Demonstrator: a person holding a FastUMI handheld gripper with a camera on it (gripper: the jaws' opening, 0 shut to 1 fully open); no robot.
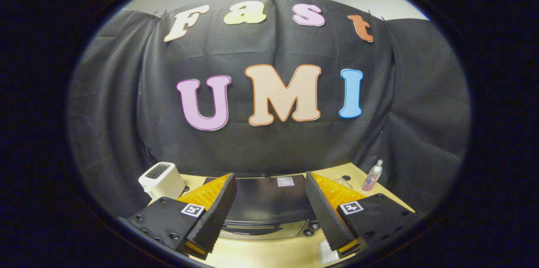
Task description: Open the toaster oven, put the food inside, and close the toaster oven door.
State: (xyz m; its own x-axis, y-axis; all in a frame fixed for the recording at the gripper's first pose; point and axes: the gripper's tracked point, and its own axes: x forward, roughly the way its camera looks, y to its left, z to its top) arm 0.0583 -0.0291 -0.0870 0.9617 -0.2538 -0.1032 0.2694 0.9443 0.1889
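The gripper (269, 213) hangs empty, fingers spread apart, above the toaster oven (269, 205) at 12 o'clock between them; its door looks shut, so a misjudged descent could miss the handle (251, 229)

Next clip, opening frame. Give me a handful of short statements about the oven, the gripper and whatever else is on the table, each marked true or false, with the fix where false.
1. The toaster oven has its door closed. True.
2. The gripper is shut on the oven's handle. False: its fingers are spread wide and hold nothing, with the oven seen between them.
3. A white toaster stands on the table beside the oven. True.
4. A small bottle lies on top of the oven. False: it stands upright on the table, off to the oven's other side from the toaster.
5. The oven's knobs are on its front, beside the door. True.
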